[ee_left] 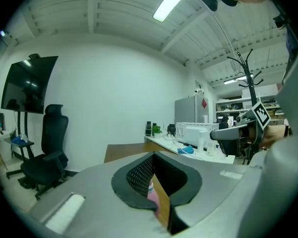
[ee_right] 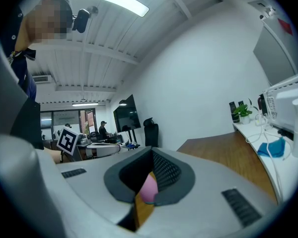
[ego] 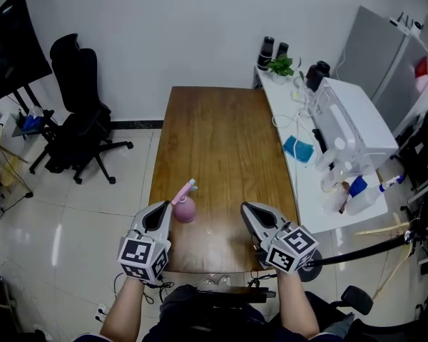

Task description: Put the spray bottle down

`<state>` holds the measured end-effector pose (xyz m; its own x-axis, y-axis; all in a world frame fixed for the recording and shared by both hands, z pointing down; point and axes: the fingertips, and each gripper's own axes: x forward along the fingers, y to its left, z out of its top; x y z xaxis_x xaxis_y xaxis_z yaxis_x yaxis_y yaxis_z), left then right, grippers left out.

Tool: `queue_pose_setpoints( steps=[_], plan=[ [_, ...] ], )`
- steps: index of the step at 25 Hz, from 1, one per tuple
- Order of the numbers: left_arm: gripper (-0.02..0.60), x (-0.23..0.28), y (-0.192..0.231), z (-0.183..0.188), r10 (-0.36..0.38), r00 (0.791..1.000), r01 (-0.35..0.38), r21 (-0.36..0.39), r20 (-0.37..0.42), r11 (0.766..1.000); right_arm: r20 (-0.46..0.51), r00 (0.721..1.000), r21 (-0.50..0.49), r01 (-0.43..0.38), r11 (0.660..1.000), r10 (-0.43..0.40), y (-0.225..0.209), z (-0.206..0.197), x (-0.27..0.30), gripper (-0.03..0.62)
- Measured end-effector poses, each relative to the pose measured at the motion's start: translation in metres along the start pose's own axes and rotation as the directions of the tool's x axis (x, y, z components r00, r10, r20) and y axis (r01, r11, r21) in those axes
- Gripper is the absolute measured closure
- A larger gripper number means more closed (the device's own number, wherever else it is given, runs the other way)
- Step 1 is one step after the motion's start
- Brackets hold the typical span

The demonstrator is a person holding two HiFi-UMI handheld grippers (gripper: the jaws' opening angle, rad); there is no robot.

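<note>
A pink spray bottle (ego: 185,209) with a pale nozzle stands upright on the brown wooden table (ego: 221,130), near its front edge. My left gripper (ego: 163,208) hangs just left of the bottle, shut, with nothing between its jaws. My right gripper (ego: 247,207) hovers over the front right of the table, well apart from the bottle, its jaws together. In the left gripper view a strip of the pink bottle (ee_left: 153,195) shows through the hollow behind the closed tips of the left gripper (ee_left: 154,154). The right gripper view shows the bottle (ee_right: 149,188) the same way behind the right gripper's tips (ee_right: 151,150).
A white counter (ego: 305,191) runs along the table's right side with a white machine (ego: 353,130), a blue cloth (ego: 299,149), a plant (ego: 281,66) and small bottles. A black office chair (ego: 78,112) stands on the tiled floor at the left.
</note>
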<state>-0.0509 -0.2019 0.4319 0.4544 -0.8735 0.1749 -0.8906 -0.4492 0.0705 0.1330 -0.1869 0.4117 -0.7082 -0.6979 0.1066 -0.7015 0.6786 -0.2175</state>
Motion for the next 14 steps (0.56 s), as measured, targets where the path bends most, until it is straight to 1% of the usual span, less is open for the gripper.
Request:
queue_pose_setpoints(
  steps=[6,14],
  plan=[
    [0.575,0.0025,-0.0056,-0.005,-0.005,1.0,0.005,0.027,-0.024,1.0,0.004,1.0,-0.011,-0.003,1.0,0.003,0.0006,0.0037,-0.0014,0.594],
    [0.575,0.0046,-0.0073,-0.0089,-0.015,0.999,0.016,0.037,-0.045,0.999,-0.007,1.0,-0.02,-0.011,1.0,0.011,0.0024,0.0031,0.0013,0.594]
  ],
)
